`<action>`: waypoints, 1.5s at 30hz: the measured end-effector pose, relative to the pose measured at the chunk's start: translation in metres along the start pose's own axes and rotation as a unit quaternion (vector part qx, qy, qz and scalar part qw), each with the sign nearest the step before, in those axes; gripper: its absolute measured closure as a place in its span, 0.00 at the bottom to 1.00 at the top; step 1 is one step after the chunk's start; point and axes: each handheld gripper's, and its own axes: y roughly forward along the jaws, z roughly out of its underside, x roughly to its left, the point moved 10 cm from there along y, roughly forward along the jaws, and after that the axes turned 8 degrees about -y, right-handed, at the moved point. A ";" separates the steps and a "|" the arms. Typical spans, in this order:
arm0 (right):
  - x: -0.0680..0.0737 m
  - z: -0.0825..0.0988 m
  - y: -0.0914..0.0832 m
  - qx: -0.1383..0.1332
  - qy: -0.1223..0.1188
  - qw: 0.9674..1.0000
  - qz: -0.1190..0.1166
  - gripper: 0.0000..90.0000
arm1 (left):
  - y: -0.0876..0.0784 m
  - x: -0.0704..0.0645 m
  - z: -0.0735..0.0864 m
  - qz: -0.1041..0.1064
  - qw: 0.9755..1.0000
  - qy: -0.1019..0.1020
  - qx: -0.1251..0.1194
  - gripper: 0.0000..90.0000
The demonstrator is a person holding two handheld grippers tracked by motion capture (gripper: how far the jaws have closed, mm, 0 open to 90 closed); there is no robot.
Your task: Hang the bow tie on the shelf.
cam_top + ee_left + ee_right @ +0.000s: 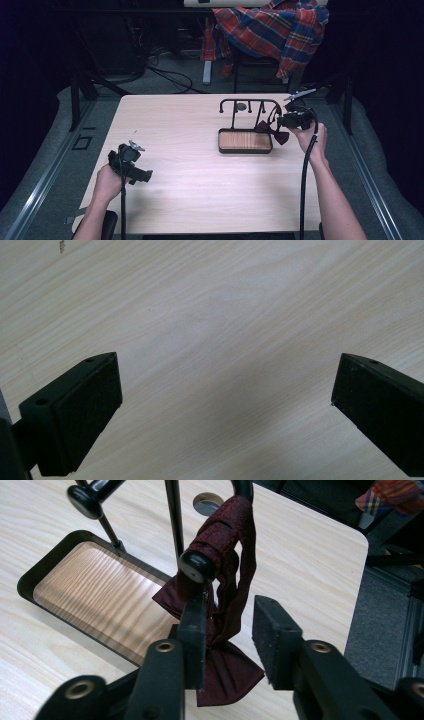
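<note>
The right gripper is straddling, unclosed, a limp bow tie (light, likely best pinched at its knot); the left gripper is hovering wide apart.

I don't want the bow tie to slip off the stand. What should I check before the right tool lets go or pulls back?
1. Strap looped over the stand's arm: ok; the bow tie hangs from a knobbed arm of the stand.
2. Right tool released: cannot tell; its jaws stand apart around the fabric, one seemingly touching it.
3. Bow clear of the tray: not ok; the bow overlaps the tray's right edge.
4. Stand upright on the table: ok.
5. Left tool out of the way: ok; open over bare tabletop, far from the stand.
</note>
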 end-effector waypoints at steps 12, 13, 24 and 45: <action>0.007 -0.003 -0.012 -0.005 -0.010 1.000 -0.009 0.59 | 0.000 0.000 0.000 0.001 1.000 0.000 -0.001 0.00; 0.008 -0.003 -0.015 -0.008 -0.012 1.000 -0.012 0.56 | 0.000 0.000 0.000 0.001 1.000 0.000 -0.001 0.00; 0.019 0.001 -0.031 -0.004 -0.016 0.999 -0.033 0.38 | -0.001 0.000 0.000 0.002 1.000 0.000 -0.002 0.00; 0.073 0.058 -0.045 0.036 -0.061 0.994 -0.085 0.16 | -0.001 -0.001 0.000 0.004 1.000 -0.003 -0.004 0.00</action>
